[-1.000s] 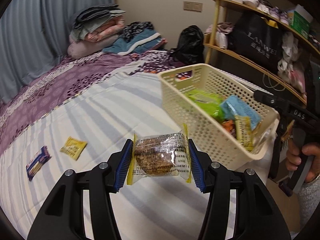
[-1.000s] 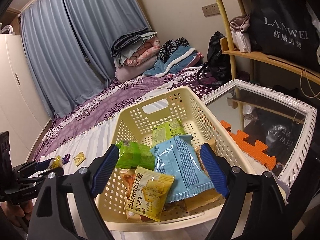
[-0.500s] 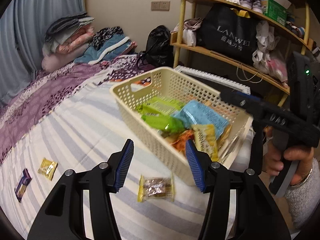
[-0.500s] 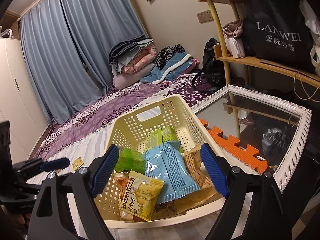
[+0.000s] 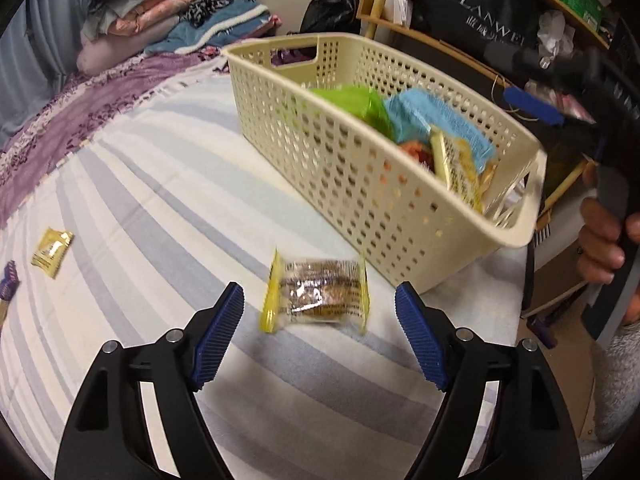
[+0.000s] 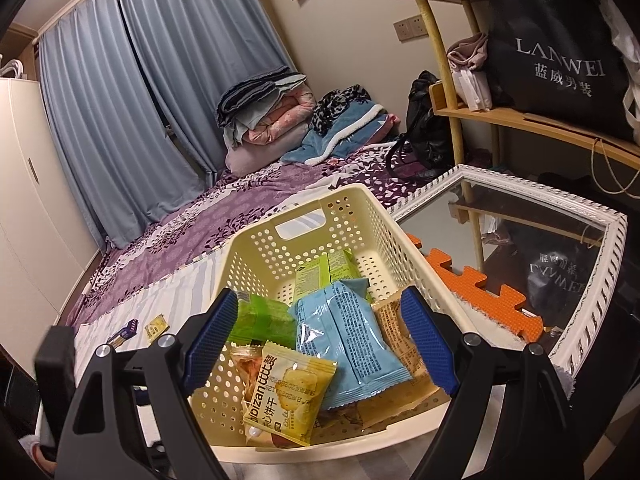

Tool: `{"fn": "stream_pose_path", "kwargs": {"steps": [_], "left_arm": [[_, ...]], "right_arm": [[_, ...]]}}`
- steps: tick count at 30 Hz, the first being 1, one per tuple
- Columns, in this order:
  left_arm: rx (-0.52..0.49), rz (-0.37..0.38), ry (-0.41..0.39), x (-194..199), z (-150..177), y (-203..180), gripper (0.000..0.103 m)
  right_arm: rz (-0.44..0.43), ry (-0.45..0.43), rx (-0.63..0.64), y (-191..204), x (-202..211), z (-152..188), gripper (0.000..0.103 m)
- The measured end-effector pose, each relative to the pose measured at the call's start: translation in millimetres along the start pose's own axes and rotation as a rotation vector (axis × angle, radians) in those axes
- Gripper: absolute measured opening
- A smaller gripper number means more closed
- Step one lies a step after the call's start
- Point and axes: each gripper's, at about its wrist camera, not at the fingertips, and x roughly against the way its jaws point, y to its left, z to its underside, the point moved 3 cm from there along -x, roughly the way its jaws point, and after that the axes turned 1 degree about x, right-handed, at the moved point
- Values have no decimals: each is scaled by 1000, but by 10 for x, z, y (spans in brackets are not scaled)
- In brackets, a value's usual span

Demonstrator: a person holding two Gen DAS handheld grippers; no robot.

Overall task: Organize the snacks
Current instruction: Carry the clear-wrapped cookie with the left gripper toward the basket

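A cereal bar in a clear wrapper with yellow ends (image 5: 316, 296) lies on the striped bedsheet, right beside the near corner of the cream perforated basket (image 5: 348, 168). My left gripper (image 5: 320, 300) hovers low over the bar. Its jaws are opening and stand on either side of the bar without touching it. In the right wrist view my right gripper (image 6: 320, 340) is open and empty above the near end of the basket (image 6: 304, 204). The basket holds a blue packet (image 6: 344, 340), a green packet (image 6: 264, 320), a yellow biscuit packet (image 6: 288, 396) and others.
A small yellow packet (image 5: 52, 246) and a purple one (image 5: 8, 280) lie far left on the sheet. A hand (image 5: 600, 240) holds the right gripper beside the basket. A white-framed mirror (image 6: 520, 240) and wooden shelves (image 6: 520, 120) stand to the right. Folded bedding (image 6: 272, 112) is at the back.
The left gripper let go of the cereal bar, which now lies on the sheet by the basket. It then sank closer to the bar with its jaws spread wider. The right gripper kept still.
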Motion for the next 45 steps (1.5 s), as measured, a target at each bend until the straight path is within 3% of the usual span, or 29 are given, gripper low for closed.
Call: {"fn": "stream_pose_path", "kwargs": {"steps": [14,20,27,39,45], "left_arm": [[6,-1,49,-362,34,60,78],[19,4,30,-325,25,110,55],[20,0,21,-190,53,120,54],[-9,-3,-144,532,-341,-42,54],[-44,34,-190,624,-591,-281,55]], "right_arm": [[3,19,4,-8,-80,21,83],[14,20,-1,-38,-91,30,83],[10,11,6,-18,-64,14,83],[8,-18,1,-27,39,-43,83],[11,-24,-10,-77,73,-54,83]]}}
